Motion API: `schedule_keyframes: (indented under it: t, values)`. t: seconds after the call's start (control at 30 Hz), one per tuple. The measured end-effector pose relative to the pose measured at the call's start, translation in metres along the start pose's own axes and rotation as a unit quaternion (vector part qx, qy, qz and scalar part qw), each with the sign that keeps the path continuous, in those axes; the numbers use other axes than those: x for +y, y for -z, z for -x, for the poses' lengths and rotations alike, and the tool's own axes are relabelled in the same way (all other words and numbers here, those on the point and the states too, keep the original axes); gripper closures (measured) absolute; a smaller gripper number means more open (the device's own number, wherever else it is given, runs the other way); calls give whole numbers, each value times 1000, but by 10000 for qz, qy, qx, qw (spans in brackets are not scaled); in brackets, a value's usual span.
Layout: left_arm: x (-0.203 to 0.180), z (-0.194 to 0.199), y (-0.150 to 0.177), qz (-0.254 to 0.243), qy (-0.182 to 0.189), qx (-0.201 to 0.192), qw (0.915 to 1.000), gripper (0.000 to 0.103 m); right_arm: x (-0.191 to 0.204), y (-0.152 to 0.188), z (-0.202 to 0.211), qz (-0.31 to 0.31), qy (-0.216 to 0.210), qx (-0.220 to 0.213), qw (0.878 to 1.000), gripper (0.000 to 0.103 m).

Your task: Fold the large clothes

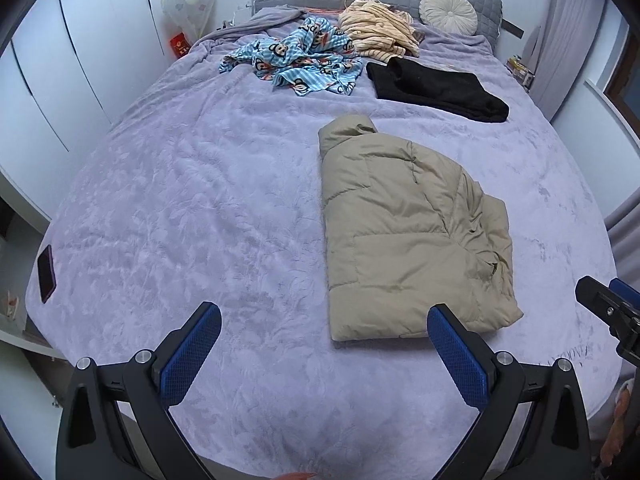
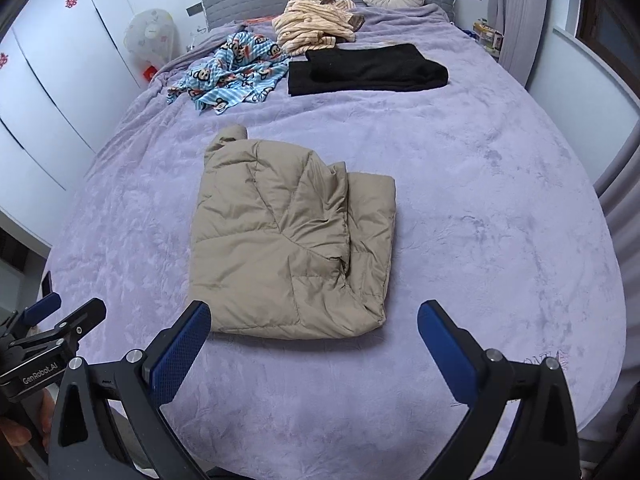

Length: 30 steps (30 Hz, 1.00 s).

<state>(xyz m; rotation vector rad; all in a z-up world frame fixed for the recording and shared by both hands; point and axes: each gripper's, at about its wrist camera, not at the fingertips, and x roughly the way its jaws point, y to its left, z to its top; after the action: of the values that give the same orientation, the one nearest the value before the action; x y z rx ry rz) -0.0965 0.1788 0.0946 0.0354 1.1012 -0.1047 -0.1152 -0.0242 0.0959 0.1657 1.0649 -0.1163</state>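
Note:
A beige puffer jacket (image 1: 408, 232) (image 2: 288, 236) lies folded into a rough rectangle on the lilac bedspread (image 1: 200, 208) (image 2: 480, 220), collar toward the headboard. My left gripper (image 1: 324, 316) hangs open above the bed's near edge, left of the jacket's near hem, nothing between its blue pads. In the right wrist view my right gripper (image 2: 314, 312) is open too, straddling the jacket's near hem from above without touching it. Each gripper shows at the edge of the other's view: the right gripper's body (image 1: 612, 312) and the left gripper's body (image 2: 52, 328).
Farther up the bed lie a folded black garment (image 1: 436, 88) (image 2: 364, 68), a crumpled blue cartoon-print piece (image 1: 296, 60) (image 2: 236, 72) and a striped cream garment (image 1: 380, 32) (image 2: 316, 28). A round cushion (image 1: 448, 12) leans on the grey headboard. A dark phone (image 1: 46, 272) lies at the bed's left edge.

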Motion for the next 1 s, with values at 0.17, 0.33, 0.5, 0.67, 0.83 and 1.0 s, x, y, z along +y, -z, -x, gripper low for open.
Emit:
schedule_keyframes:
  t: [0.17,0.33,0.5,0.67,0.83,1.0]
  values:
    - [1,5,-6,-40,16,-64,10000,0,7,-6,7,-54,199,-111,9997,0]
    - [1,5,-8,-20,12,-45,10000,0,8,-10,8,-115,279,-113,9995,0]
    - [0,4,-8,7,29,-18,10000,0,6,-12,7,-138,323,-82,9993,0]
    - [-1,4,-8,31,17,-14,10000,0,7,-12,6,-140,345,-59,9993,0]
    - [-1,3,-9,18,20,-9,10000,0,7,-12,6,-138,339,-57,9993,0]
    - [-1,4,-8,18,18,-15,10000,0,7,-11,6,-150,340,-59,9993,0]
